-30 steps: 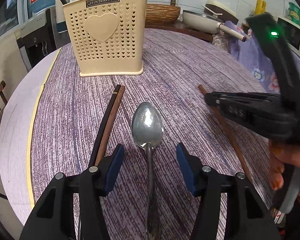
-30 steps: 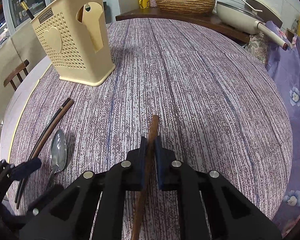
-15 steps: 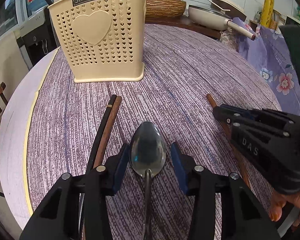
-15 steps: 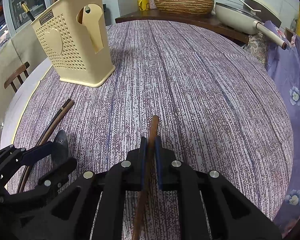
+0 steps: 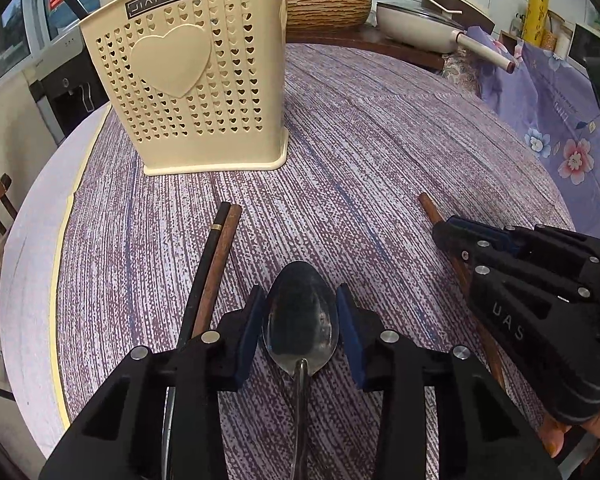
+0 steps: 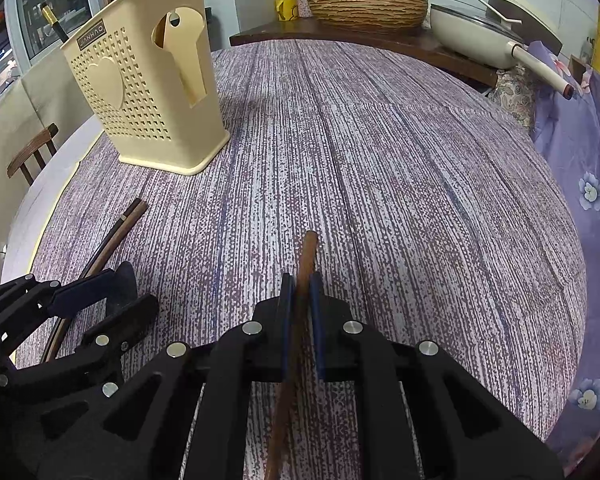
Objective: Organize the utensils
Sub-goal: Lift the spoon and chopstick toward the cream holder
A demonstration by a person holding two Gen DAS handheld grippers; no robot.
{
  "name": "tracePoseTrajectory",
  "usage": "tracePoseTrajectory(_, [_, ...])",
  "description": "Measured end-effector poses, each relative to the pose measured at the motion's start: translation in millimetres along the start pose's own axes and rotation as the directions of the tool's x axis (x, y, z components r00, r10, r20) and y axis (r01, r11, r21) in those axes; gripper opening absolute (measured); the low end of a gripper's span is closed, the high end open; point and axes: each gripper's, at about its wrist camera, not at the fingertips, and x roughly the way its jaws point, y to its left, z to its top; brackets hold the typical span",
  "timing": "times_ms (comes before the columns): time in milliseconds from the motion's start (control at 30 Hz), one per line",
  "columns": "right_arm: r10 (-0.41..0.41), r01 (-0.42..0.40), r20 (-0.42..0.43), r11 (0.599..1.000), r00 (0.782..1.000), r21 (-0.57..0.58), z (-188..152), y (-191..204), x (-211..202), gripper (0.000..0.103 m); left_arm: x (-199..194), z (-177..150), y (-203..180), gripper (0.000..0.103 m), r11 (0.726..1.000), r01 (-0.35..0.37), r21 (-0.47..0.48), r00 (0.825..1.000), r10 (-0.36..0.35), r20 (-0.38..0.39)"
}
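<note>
My left gripper (image 5: 300, 320) angled down at the table (image 5: 380, 140), jaws just closing, pads against spoon (image 5: 300, 316) bowl lying there; right gripper (image 6: 300, 304) angled down, clamped on brown chopstick (image 6: 306, 256)

"JIANHAO" on a dark label at the top front of the cream utensil holder (image 5: 188, 80); same label seen edge-on in the right wrist view. White "UAS" on the black body of the right tongs (image 5: 444, 232). Red sign behind the window, left background: unreadable.
</note>
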Motion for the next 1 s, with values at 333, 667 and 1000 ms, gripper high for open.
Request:
tracePoseTrajectory(333, [0.053,-0.053,0.018,0.998,0.998,0.032,2.9,-4.1,-4.1,0.009,-24.6,14.7,7.5,0.037,0.999,0.039,-0.029,0.995,-0.036,0.093])
tracePoseTrajectory(667, [0.139,-0.151,0.174,0.987,0.975,0.056,25.7,-7.2,-70.6,0.008,-74.0,34.6,18.8,0.037,0.992,0.114,-0.058,0.968,-0.097,0.233])
tracePoseTrajectory(1000, [0.206,-0.217,0.286,0.976,0.936,0.008,41.2,-5.3,-141.5,0.008,-105.1,42.1,20.2,0.037,0.994,0.105,-0.030,0.951,-0.091,0.295])
